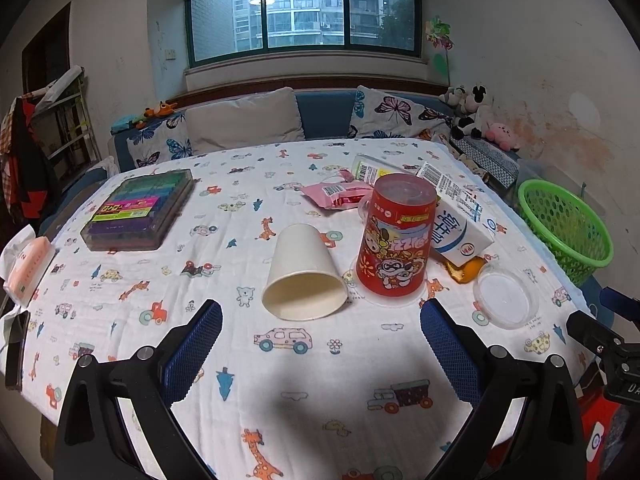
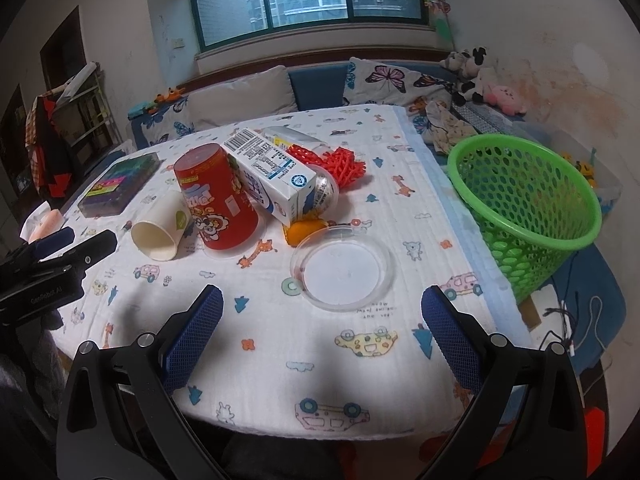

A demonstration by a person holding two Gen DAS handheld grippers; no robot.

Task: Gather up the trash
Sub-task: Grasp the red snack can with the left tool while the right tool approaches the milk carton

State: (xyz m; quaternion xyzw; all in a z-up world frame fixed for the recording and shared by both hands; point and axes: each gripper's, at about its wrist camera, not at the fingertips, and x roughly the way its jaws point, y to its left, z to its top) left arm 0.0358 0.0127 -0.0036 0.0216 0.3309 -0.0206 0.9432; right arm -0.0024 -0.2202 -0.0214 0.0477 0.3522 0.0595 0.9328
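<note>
Trash lay scattered on the cartoon-print tablecloth (image 1: 304, 408), none of it yet in the green basket (image 2: 532, 216), which looked empty as far as its mesh let me judge. Both grippers hung low over the near edge of the cloth, holding nothing: the left gripper (image 1: 320, 344) had its jaws spread wide, and the right gripper (image 2: 322, 340) likewise.

Taking the red snack tub (image 1: 396, 240) as the landmark, standing upside down near the middle of the cloth: the clear plastic lid (image 2: 344, 270) lay flat on the near side of it toward the basket, just ahead of the right gripper. The white paper cup (image 1: 304, 276) lay tipped on its side just beside the tub, away from the basket, mouth toward the left gripper. An orange peel (image 2: 304, 230) sat between tub and lid, touching the milk carton (image 2: 276, 184), which leaned against the tub. Behind the tub were a pink wrapper (image 1: 340, 194) and red netting (image 2: 340, 164). Well off to the far side from the basket sat a box of coloured pens (image 1: 140, 208), probably not trash.

The collecting seemed to be at its start, with the first pick in hand. The next move would call for each gripper to close on its nearest piece: the cup by its wall for the left, while the thin flat lid would need a grip on its rim for the right, then a carry to the basket.
</note>
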